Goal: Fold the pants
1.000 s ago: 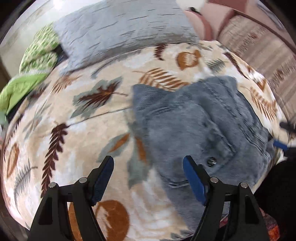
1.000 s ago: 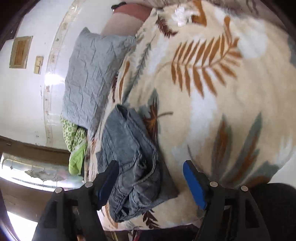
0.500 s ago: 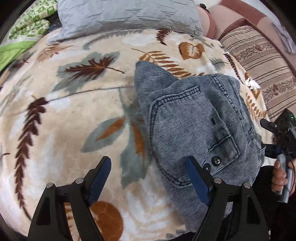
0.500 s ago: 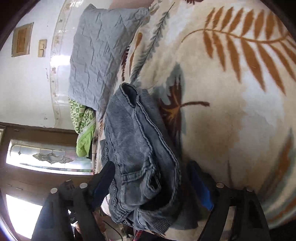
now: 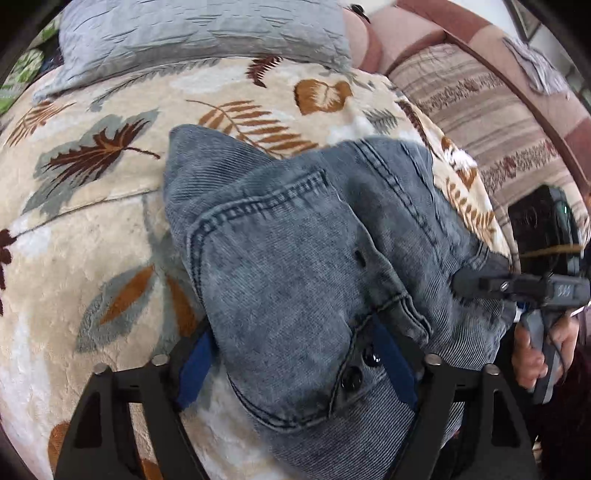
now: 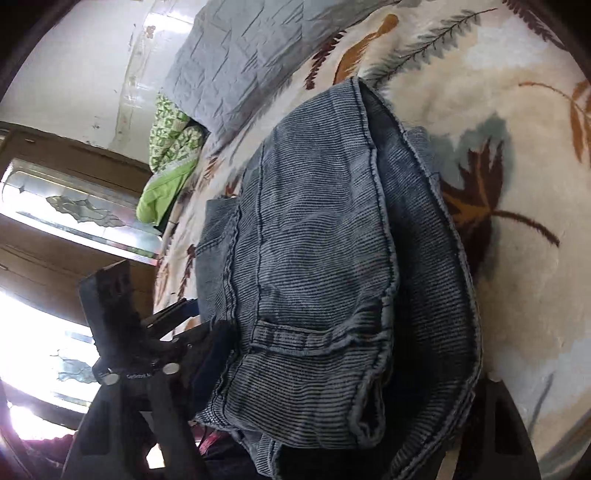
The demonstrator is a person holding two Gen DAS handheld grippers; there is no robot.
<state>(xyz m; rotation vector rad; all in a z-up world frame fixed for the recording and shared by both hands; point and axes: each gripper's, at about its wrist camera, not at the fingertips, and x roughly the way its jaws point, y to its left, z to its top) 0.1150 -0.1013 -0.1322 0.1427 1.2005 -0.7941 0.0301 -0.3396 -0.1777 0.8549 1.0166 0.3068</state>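
Both grippers sit at the near edge of the pants (image 5: pixel 295 266), and the denim lies straight ahead of each, draped between their spread fingers. The pants rest already bunched into a thick folded stack on the leaf-print blanket (image 5: pixel 92 229), with the long axis running away from the person toward the grey pillow (image 5: pixel 207 33). The left gripper (image 5: pixel 295 365) straddles the buttoned waistband end, its 2 blue pads set wide on either side of the cloth, not pinching it. The right gripper (image 6: pixel 332 406) is also parted around the stack's side, by the belt loop, though its right finger is mostly hidden under denim. Neither is clearly nearer; a lift would likely need both closing on the near edge together. Beyond, green bedding (image 6: pixel 166 173) lies beside the pillow.
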